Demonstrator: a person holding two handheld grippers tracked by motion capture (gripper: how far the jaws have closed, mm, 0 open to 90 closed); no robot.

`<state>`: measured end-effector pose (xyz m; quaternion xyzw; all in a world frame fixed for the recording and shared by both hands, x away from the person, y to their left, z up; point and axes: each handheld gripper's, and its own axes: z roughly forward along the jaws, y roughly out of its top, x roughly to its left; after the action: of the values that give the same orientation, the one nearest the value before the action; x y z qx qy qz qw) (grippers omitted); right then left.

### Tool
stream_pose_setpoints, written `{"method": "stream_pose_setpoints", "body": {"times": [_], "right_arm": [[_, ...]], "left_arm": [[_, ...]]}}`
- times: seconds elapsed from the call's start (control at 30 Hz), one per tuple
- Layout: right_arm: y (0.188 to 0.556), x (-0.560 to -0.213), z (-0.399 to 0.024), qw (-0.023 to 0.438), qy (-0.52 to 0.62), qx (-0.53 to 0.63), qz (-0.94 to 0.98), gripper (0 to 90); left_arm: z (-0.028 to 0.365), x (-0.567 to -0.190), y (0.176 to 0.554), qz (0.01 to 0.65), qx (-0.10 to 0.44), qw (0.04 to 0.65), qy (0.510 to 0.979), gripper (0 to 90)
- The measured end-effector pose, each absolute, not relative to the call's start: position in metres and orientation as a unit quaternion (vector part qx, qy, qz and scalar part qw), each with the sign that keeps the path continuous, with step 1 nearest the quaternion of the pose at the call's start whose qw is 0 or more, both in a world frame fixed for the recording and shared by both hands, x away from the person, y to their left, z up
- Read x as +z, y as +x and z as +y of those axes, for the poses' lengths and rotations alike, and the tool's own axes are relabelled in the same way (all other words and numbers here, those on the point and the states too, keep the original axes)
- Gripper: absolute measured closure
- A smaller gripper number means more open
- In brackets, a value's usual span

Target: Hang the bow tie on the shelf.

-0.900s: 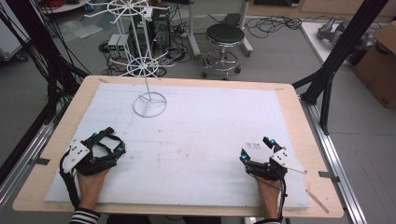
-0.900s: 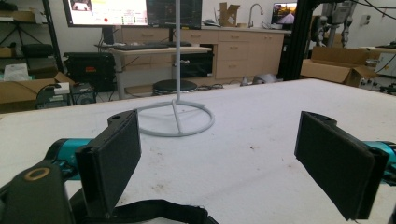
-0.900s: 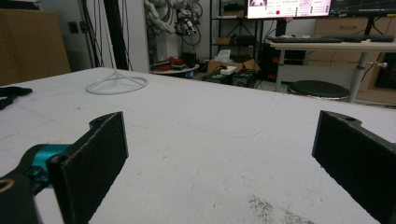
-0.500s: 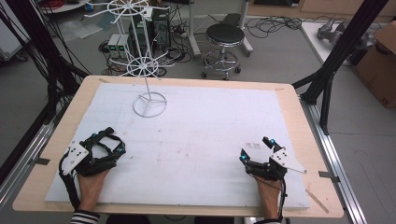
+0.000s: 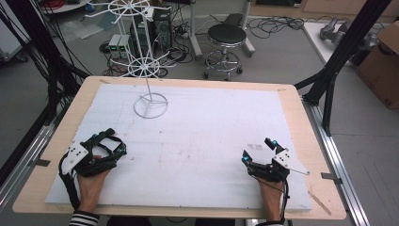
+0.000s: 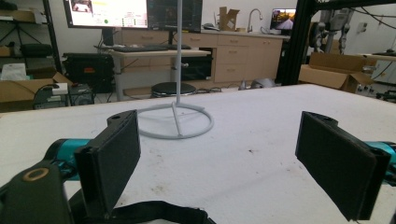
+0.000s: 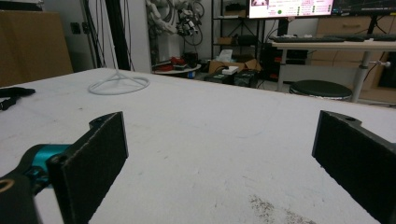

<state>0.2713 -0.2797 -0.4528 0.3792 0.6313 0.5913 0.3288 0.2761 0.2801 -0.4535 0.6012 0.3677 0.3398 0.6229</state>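
On the white foam-covered surface (image 5: 197, 141), the left tool (image 5: 109, 143) rests at the near left and the right tool (image 5: 258, 149) at the near right, each held by a hand coming in from the near edge. Both tools are released: in the left gripper view the two black padded jaws stand wide apart with nothing between them, and the right gripper view shows the same wide, empty gap. Set against the frames of a moment ago, almost nothing has changed; the tools lie in the same spots, the jaws at the same spread, and the white wire display stand with a ring base (image 5: 150, 104) stands upright where it was, at the far left of the surface. That stillness suggests the work has not started and the hands are waiting at rest. The stand is the nearest thing to the tools, yet it is well apart from both; the left gripper view looks straight at its ring base (image 6: 176, 122) and thin post, while in the right gripper view the ring base (image 7: 119, 85) lies far off to the left. A black round stool (image 5: 227, 35) stands on the floor beyond the far edge. Any first move would probably be a long reach forward, most naturally by the left tool.
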Motion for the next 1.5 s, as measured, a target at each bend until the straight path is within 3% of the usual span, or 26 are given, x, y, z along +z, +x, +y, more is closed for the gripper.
{"method": "stream_pose_setpoints", "body": {"times": [0.67, 1.5], "right_arm": [[0.271, -0.453, -0.28, 0.329, 0.379, 0.591, 0.631, 2.4], [0.272, -0.453, -0.281, 0.328, 0.38, 0.593, 0.629, 2.4]], "left_arm": [[0.317, -0.402, 0.292, 0.359, 0.326, 0.535, 0.691, 14.5], [0.352, -0.387, 0.344, 0.385, 0.265, 0.378, 0.799, 15.0]]}}
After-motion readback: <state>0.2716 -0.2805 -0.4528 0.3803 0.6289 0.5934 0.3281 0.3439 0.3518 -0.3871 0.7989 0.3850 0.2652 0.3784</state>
